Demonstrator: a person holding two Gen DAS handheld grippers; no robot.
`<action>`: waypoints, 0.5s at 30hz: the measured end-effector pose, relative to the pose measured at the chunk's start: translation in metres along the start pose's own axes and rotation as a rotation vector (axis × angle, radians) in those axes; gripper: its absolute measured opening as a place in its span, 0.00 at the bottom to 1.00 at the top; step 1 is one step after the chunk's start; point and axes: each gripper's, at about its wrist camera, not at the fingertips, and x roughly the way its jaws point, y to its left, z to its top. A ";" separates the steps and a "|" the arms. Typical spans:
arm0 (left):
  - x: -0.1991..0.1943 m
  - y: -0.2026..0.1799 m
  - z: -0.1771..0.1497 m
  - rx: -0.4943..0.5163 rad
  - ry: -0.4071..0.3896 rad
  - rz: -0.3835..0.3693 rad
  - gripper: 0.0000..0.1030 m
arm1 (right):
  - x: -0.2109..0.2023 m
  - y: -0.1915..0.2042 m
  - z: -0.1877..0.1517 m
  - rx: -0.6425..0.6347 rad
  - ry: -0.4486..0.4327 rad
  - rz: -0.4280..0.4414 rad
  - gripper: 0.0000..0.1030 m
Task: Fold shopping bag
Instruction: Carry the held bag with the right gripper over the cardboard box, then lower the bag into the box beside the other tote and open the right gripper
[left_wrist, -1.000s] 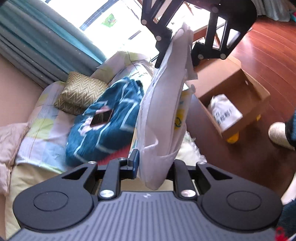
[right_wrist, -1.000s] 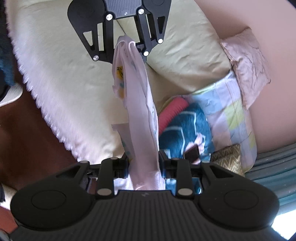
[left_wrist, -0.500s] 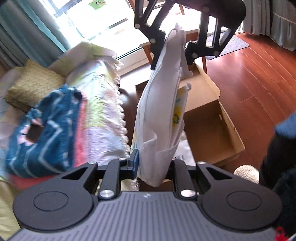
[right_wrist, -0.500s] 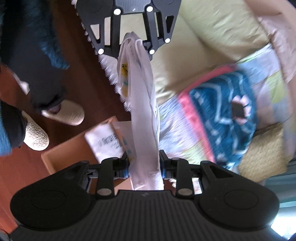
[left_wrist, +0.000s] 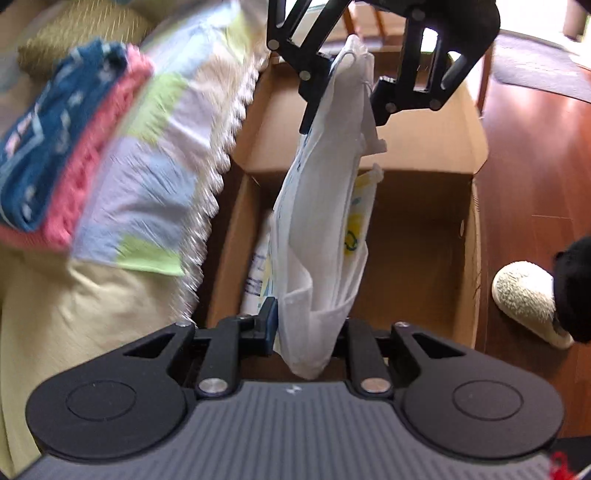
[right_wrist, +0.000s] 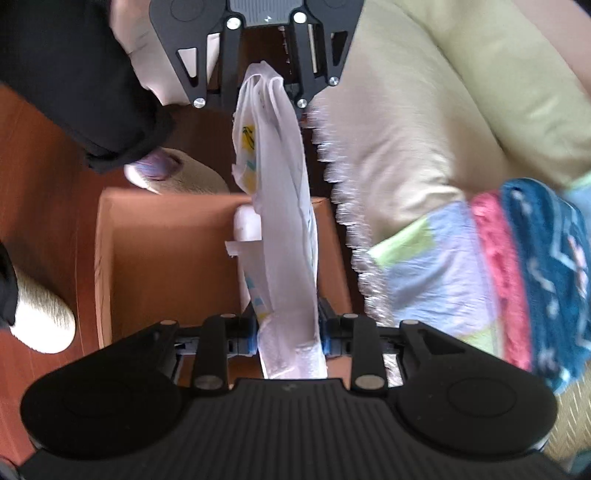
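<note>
Left tongs (left_wrist: 308, 328): at bottom centre of the left wrist view, narrow, clamped on one end of the shopping bag; seen again at top centre of the right wrist view (right_wrist: 264, 92), pinching the far end.
Right tongs (right_wrist: 288, 332): at bottom centre of the right wrist view, narrow, blue pads pressed on the near end of the bag; also at top centre of the left wrist view (left_wrist: 343, 85), gripping the far end.
Shopping bag (left_wrist: 325, 206): white, thin, with yellow and blue print, folded into a long narrow strip, stretched between the two tongs up the middle of both views (right_wrist: 280, 206), hanging above the open box.
Cardboard box (left_wrist: 417, 258): brown, open, flaps up, below the bag at centre frame; holds a white printed packet (left_wrist: 258, 273) against its left wall.
Bedding (left_wrist: 122, 177): blurred, at left of the left wrist view; pastel patchwork cover with fringed edge, blue and pink folded cloth (left_wrist: 55, 140) on top.
Floor (left_wrist: 535, 184): reddish wood, at right.
Slipper (left_wrist: 524, 295): pale, fluffy, at right edge beside the box, dark trouser leg above it.
</note>
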 end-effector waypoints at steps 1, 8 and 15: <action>0.008 -0.004 0.000 -0.016 0.012 0.012 0.22 | 0.006 0.006 -0.006 -0.017 -0.008 -0.005 0.26; 0.065 -0.014 -0.011 -0.051 0.051 0.095 0.22 | 0.058 0.031 -0.036 -0.075 -0.044 -0.103 0.26; 0.096 -0.045 -0.027 0.003 0.068 0.104 0.22 | 0.095 0.074 -0.054 -0.110 -0.045 -0.142 0.26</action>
